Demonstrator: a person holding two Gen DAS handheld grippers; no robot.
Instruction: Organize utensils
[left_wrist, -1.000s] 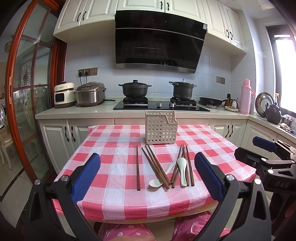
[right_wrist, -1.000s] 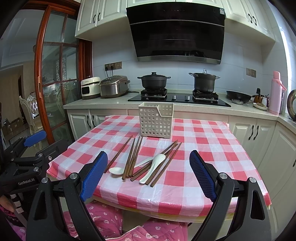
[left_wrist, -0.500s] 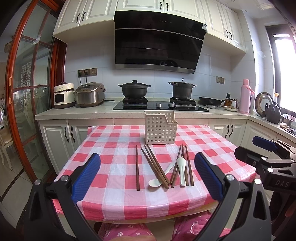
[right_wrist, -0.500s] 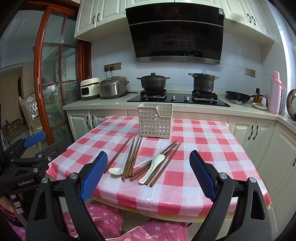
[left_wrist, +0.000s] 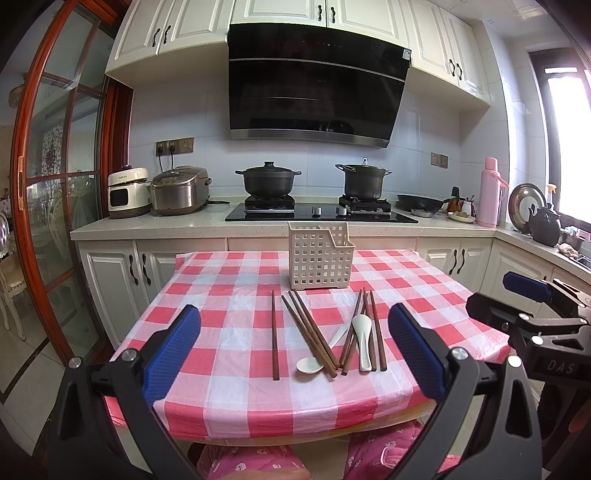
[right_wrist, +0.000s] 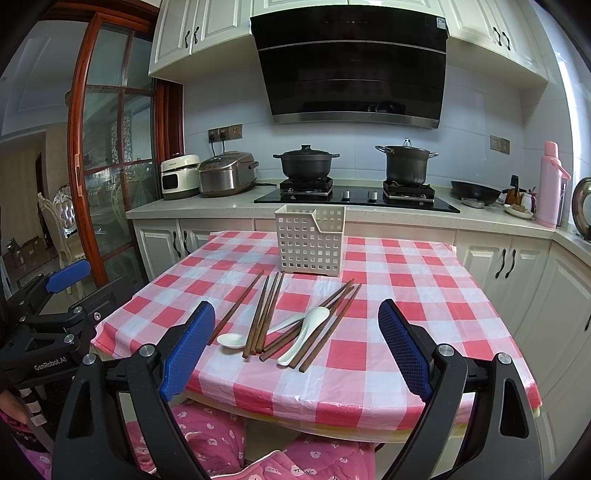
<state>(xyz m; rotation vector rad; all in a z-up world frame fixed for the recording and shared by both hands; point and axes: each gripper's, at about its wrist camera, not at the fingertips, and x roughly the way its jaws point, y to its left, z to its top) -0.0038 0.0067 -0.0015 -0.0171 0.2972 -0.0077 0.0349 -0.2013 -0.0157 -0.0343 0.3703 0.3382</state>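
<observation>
Several brown chopsticks (left_wrist: 309, 330) (right_wrist: 264, 314) and two white spoons (left_wrist: 362, 339) (right_wrist: 306, 334) lie loose on the red-checked table (left_wrist: 229, 314) (right_wrist: 406, 288). A cream perforated holder (left_wrist: 319, 256) (right_wrist: 309, 242) stands upright just behind them. My left gripper (left_wrist: 293, 349) hovers open at the table's near edge, nothing between its blue pads. My right gripper (right_wrist: 297, 349) is also open and empty, near the front edge. Each gripper shows at the side of the other's view.
Behind the table runs a counter with a hob and two black pots (left_wrist: 269, 181) (right_wrist: 406, 162), two cookers (left_wrist: 179, 190) at the left and a pink flask (left_wrist: 489, 197) at the right. A person's pink-clad legs (right_wrist: 221, 439) are under the table's edge.
</observation>
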